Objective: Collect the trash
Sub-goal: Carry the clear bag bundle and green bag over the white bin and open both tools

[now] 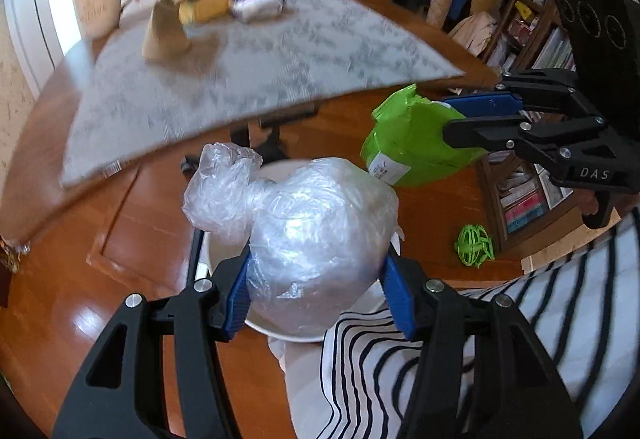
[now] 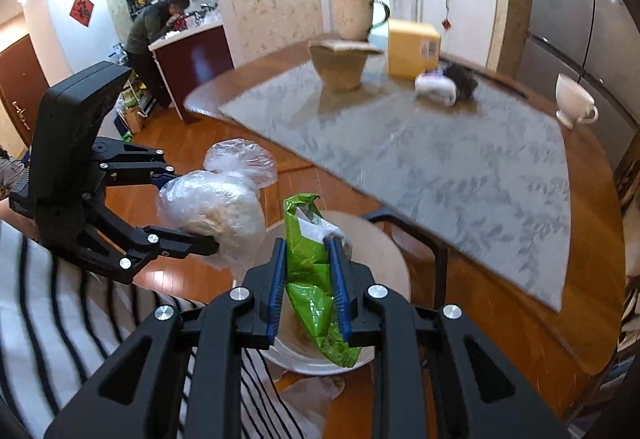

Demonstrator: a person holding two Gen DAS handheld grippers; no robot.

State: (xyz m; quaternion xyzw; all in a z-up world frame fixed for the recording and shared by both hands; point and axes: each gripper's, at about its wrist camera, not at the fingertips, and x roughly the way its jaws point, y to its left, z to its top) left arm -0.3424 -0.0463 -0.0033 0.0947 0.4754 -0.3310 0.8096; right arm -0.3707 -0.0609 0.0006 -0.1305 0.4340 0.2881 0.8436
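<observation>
Gripping a clear plastic bag (image 1: pixel 316 239), the left tongs (image 1: pixel 316 291) sit part-open around it; the right tongs (image 2: pixel 308 287) pinch a green wrapper (image 2: pixel 312 279), both over a white bin (image 2: pixel 384 251), desk (image 2: pixel 440 175) at twelve o'clock.

My left gripper (image 1: pixel 316 287) is matt black plastic with bright metal screw heads and ribbed blue pads (image 1: pixel 239 293) that press into a crinkled, glossy bag of clear plastic film (image 1: pixel 316 235). My right gripper (image 2: pixel 306 279) is of the same make and pinches a shiny green foil-like wrapper (image 2: pixel 310 271) with a white paper label. Under both lies glossy, smooth wooden floor (image 1: pixel 132 239), the wooden table (image 2: pixel 588 239) carries a matt grey patterned cloth-like mat (image 2: pixel 440 167), and the white cup (image 2: pixel 572 99) looks like glazed ceramic beside a matt yellow cardboard box (image 2: pixel 412 49).
</observation>
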